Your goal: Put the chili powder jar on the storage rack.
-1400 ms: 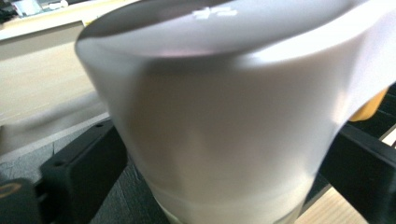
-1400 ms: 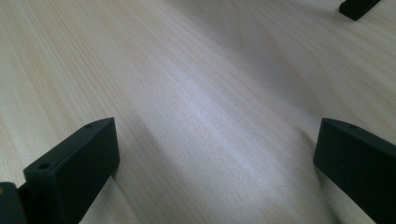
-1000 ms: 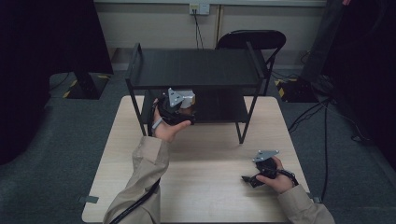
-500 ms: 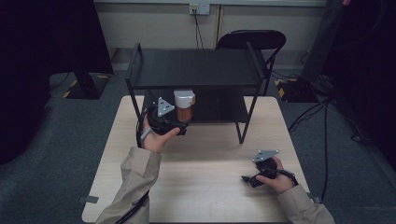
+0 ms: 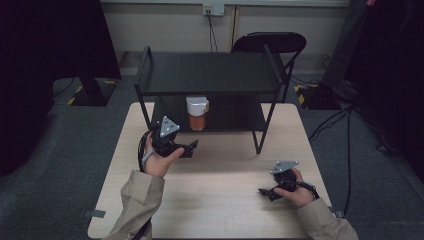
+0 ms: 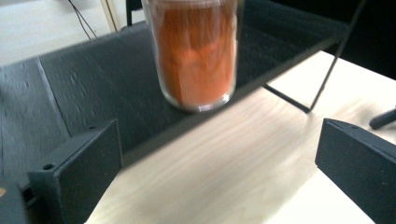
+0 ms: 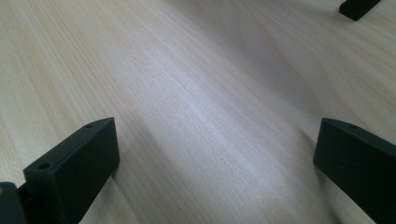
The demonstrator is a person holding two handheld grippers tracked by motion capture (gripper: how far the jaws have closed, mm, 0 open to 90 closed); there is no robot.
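A glass jar [image 5: 197, 114] of orange powder with a white lid stands upright on the lower shelf [image 5: 235, 119] of a black two-tier rack [image 5: 210, 72], near that shelf's front edge. The left gripper view has the jar [image 6: 196, 51] just ahead, apart from both jaws. My left gripper [image 5: 189, 148] is open and empty, held over the table a little in front of the jar. Near the table's front right, my right gripper [image 5: 265, 192] rests low over the bare wood [image 7: 196, 107], open with nothing between its jaws.
The rack stands at the back of the light wooden table [image 5: 220, 200]. A black folding chair [image 5: 270, 42] is behind the rack. Dark equipment [image 5: 365, 45] and cables [image 5: 345, 125] lie on the grey floor to the right.
The left gripper let go of the jar, which now stands on the lower shelf, and drew back toward the person with its jaws open. The right gripper stayed put.
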